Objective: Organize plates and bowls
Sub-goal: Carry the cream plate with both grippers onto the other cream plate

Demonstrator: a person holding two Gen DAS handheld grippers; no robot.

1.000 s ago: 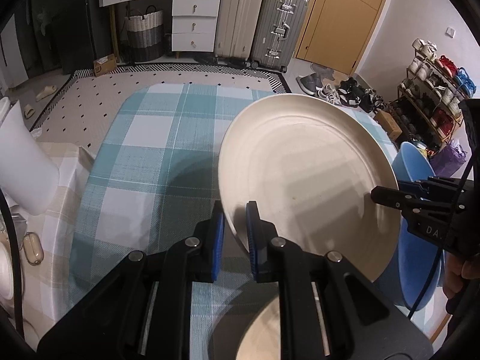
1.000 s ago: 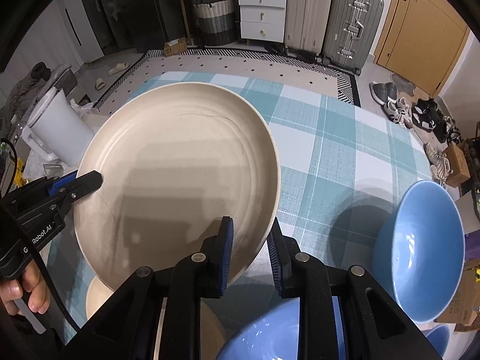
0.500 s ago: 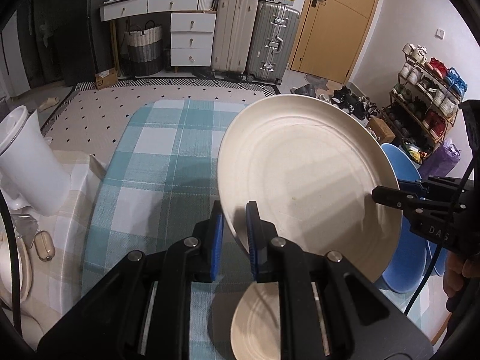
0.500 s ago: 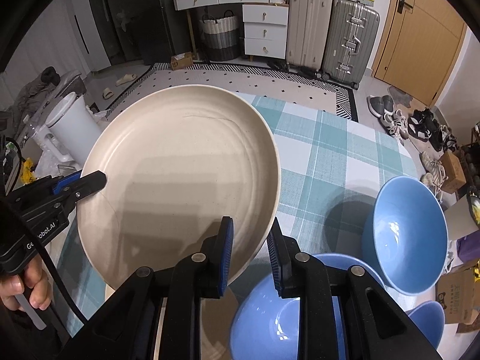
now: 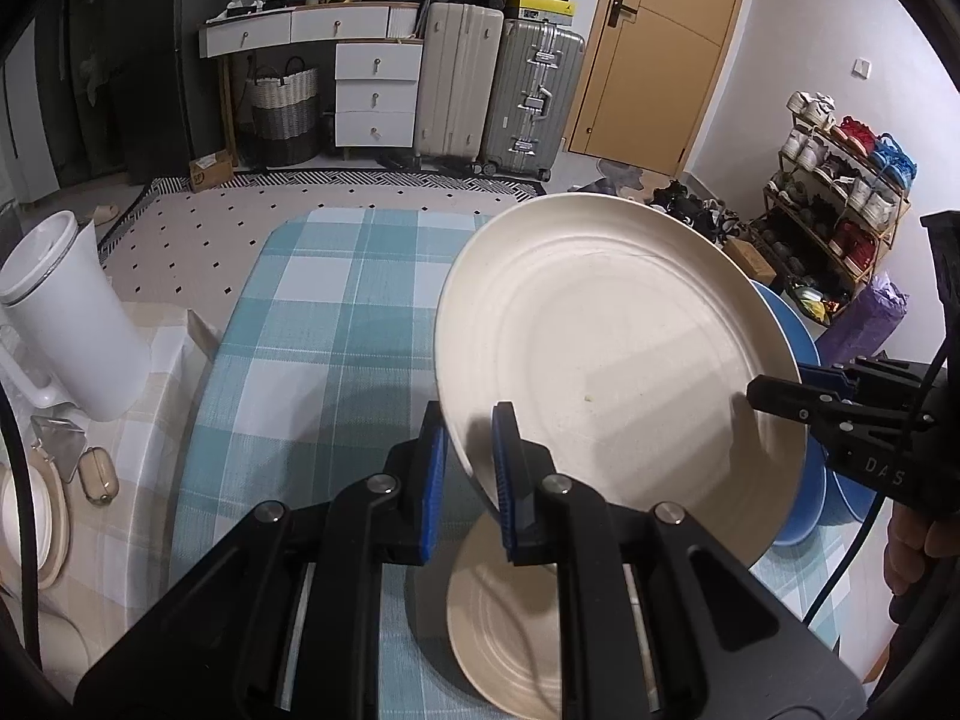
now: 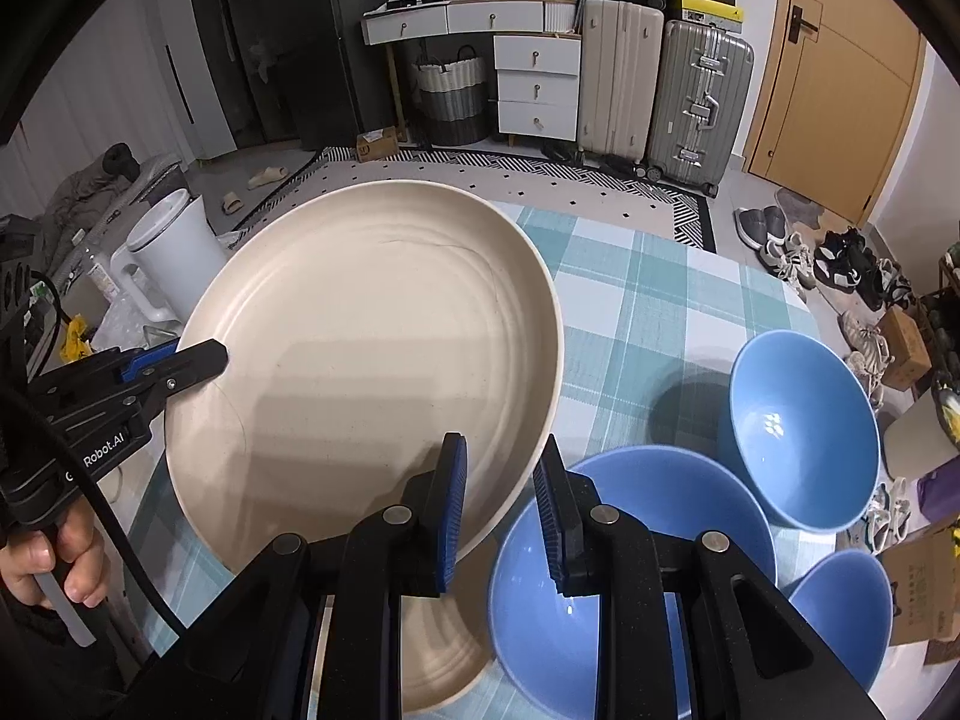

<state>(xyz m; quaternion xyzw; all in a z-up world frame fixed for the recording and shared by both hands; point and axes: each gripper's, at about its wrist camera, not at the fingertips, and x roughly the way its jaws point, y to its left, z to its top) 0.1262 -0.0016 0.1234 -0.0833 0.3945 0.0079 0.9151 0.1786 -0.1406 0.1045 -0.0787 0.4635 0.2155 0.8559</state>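
Observation:
A large cream plate [image 5: 612, 348] [image 6: 372, 348] hangs tilted above the checked tablecloth [image 5: 336, 324] [image 6: 648, 300], held from both sides. My left gripper [image 5: 469, 420] is shut on its near left rim, and its tip [image 6: 198, 360] also shows in the right wrist view. My right gripper [image 6: 498, 450] is shut on the opposite rim, its tip [image 5: 762, 390] showing in the left wrist view. Below lies a smaller cream plate [image 5: 504, 618] [image 6: 438, 654]. Three blue bowls stand to the right: a wide one [image 6: 660, 498], a deep one [image 6: 798, 420] and a small one [image 6: 840, 600].
A white jug [image 5: 72, 324] [image 6: 174, 252] stands off the table's left side on a beige cloth with small items [image 5: 99, 474]. Suitcases [image 5: 498, 90], drawers and a shoe rack [image 5: 840, 198] line the room behind. A person's hand [image 6: 54, 552] grips the left tool.
Both grippers have lifted the large plate higher off the table. The smaller cream plate and more of the blue bowls beneath have come into view.

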